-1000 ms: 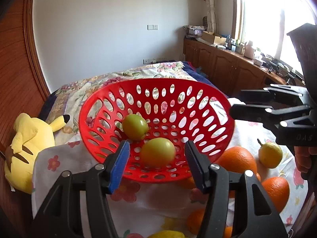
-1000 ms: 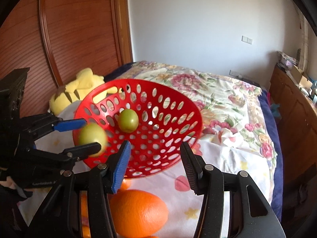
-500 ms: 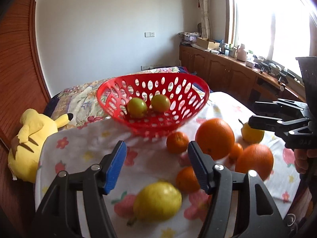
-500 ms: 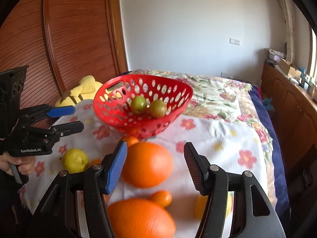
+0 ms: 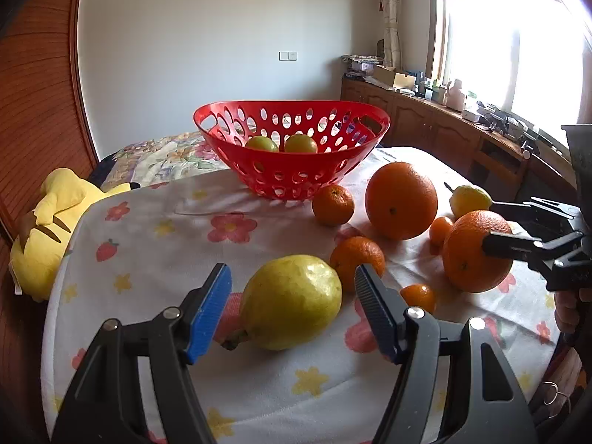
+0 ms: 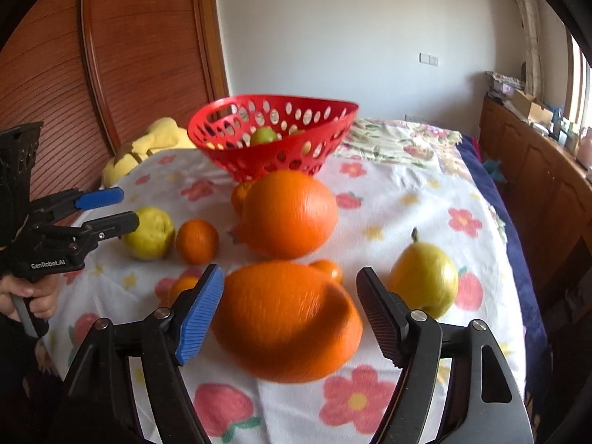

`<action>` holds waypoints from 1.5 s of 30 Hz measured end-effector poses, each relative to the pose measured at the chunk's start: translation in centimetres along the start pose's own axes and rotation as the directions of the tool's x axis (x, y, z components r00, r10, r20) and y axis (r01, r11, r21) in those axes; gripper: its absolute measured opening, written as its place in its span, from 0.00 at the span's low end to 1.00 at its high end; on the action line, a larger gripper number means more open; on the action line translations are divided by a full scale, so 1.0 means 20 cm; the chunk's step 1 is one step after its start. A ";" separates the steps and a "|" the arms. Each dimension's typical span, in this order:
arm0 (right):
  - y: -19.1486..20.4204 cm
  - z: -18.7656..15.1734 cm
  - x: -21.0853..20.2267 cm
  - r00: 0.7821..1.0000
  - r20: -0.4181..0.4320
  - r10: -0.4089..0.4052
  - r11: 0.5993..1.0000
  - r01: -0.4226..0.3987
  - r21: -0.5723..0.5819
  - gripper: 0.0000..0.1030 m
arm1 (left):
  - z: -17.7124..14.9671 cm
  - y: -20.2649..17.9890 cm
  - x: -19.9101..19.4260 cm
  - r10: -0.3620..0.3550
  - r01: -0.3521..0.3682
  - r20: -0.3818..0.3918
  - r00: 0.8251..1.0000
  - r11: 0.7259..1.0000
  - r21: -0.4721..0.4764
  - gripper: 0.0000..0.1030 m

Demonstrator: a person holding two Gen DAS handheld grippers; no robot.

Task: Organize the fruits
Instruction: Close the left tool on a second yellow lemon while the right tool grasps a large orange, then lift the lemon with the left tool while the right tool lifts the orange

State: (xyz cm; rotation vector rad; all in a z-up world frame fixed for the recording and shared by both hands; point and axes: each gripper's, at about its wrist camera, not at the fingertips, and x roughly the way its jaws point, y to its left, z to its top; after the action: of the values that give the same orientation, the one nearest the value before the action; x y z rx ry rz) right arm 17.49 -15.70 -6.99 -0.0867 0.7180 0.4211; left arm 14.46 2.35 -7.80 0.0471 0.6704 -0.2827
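Flanking a yellow pear [image 5: 292, 301] without touching it, the left gripper [image 5: 292, 309] has its fingers spread wide over the flowered cloth [image 5: 162, 229]. The right gripper [image 6: 290, 312] is likewise spread, either side of a big orange [image 6: 286, 320]; contact is unclear. Beyond lie a second big orange [image 6: 290, 214], small tangerines [image 5: 333, 204] and another pear [image 6: 423, 277]. Farthest, at the cloth's far edge, sits the red basket [image 5: 292, 177] holding two green fruits [image 5: 262, 143], with a yellow plush [image 5: 48, 222] left of the table.
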 end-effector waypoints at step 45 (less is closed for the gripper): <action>0.05 -0.10 0.15 0.996 -0.087 0.016 0.999 -0.013 0.037 0.95 | -0.04 0.02 0.13 0.000 -0.001 -0.091 0.996 1.000 -0.014 0.68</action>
State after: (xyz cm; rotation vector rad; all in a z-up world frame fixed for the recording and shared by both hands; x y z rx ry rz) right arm 17.83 -14.11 -10.52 -0.0660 0.8121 0.4200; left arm 16.00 2.16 -10.12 0.0470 0.7633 -0.2764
